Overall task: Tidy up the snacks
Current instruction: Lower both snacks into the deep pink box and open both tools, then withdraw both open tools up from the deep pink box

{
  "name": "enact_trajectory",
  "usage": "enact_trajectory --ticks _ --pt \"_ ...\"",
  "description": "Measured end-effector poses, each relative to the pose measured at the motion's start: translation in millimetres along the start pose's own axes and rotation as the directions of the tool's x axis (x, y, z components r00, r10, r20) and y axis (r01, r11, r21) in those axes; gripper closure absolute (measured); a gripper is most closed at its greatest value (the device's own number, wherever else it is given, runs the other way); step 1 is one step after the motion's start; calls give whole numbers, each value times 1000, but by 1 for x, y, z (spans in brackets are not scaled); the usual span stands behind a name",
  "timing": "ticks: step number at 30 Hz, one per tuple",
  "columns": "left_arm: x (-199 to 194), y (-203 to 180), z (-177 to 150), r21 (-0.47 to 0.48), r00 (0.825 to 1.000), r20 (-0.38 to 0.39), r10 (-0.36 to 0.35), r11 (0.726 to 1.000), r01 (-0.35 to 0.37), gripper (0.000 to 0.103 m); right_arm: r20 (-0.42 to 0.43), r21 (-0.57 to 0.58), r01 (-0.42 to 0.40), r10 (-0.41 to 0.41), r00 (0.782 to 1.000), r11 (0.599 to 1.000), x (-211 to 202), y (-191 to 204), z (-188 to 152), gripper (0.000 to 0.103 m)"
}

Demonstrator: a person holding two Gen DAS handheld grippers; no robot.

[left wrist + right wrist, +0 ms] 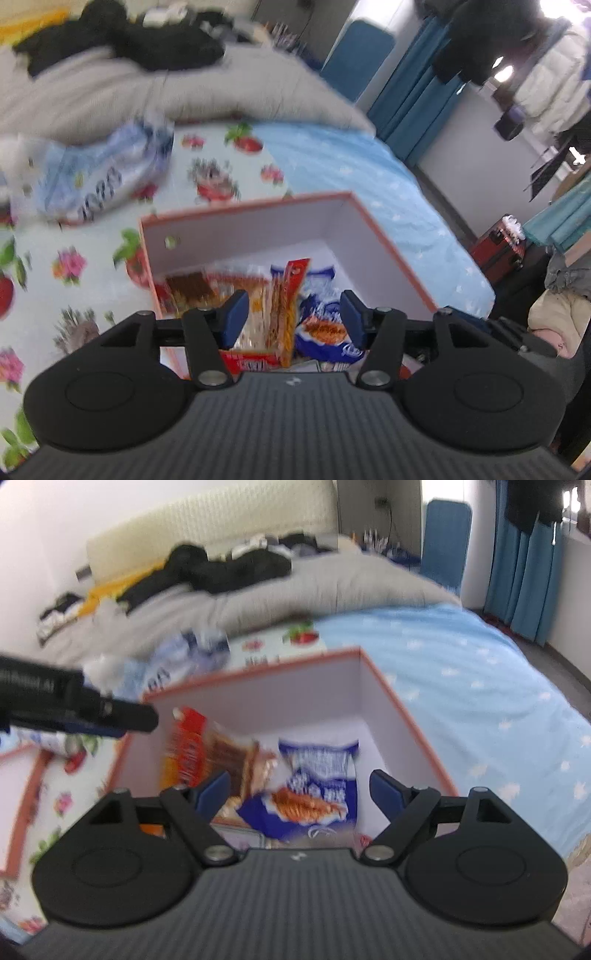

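Left wrist view first: the left gripper [293, 314] hangs over the near edge of the box [243, 218], its blue fingers [236, 314] spread wide with nothing between them. Just past them, inside the box, snack packets stand packed together: a tall orange-red packet [291, 295] upright in the middle, a clear cracker pack [221, 291] to its left, and a blue-and-white biscuit bag [325, 325] to its right.

From the right wrist view, the right gripper [301, 794] hovers above the same box [388, 701], fingers [386, 790] likewise held apart and empty. Beneath them lies the blue-and-white biscuit bag [317, 775], with the cracker pack [236, 757] and the orange-red packet [186, 746] leaning toward the box's left wall. The left gripper's black body [74, 705] pokes in from the left, above that wall.

The box is white inside with an orange rim and sits on the bed, on a flower-printed sheet [74, 266]. Beyond it, a crumpled blue-and-white bag [103, 177] lies on the sheet, well apart from the box. A flat orange-edged lid [18, 797] rests to the left. Farther back are a grey quilt [295, 587] with dark clothes [229, 568] heaped on top.
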State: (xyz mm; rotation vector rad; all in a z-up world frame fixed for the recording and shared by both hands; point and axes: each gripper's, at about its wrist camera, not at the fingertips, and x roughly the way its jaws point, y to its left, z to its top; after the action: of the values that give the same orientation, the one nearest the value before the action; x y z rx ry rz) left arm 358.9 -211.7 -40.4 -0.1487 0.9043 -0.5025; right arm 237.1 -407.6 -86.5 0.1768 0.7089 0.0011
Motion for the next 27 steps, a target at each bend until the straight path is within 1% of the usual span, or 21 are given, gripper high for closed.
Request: enact_trajectory --ticks 3,7,11,13,14,15,17,20,27 --pt "-35 -7 6 48 996 83 -10 999 6 43 70 6 -19 19 997 1000 -29 4 15 19" --pt "-77 -17 13 102 985 174 -12 995 -5 43 175 2 -28 27 984 1000 -72 12 32 19" --pt "-115 -22 13 123 965 259 -28 992 -5 43 255 9 -26 23 967 1000 -108 16 40 19" --pt "-131 -24 7 139 954 295 -46 990 5 43 289 17 -29 23 957 999 -123 18 40 19" --pt "-137 -25 3 146 949 312 -44 989 -2 43 305 19 -31 24 952 999 -130 20 38 19" --pt "-142 -27 -3 153 946 324 -35 988 -16 43 313 21 -30 22 949 999 -135 21 36 19" --pt "-151 -29 -16 161 940 340 -39 987 -17 43 329 28 -35 24 944 999 -143 24 30 19" --pt "-159 -30 -35 167 937 347 -39 986 -21 43 345 32 -35 22 938 999 -151 29 18 19" --pt "-173 -27 -74 149 926 376 -17 988 -42 43 352 36 -47 31 936 998 -161 39 -13 19"
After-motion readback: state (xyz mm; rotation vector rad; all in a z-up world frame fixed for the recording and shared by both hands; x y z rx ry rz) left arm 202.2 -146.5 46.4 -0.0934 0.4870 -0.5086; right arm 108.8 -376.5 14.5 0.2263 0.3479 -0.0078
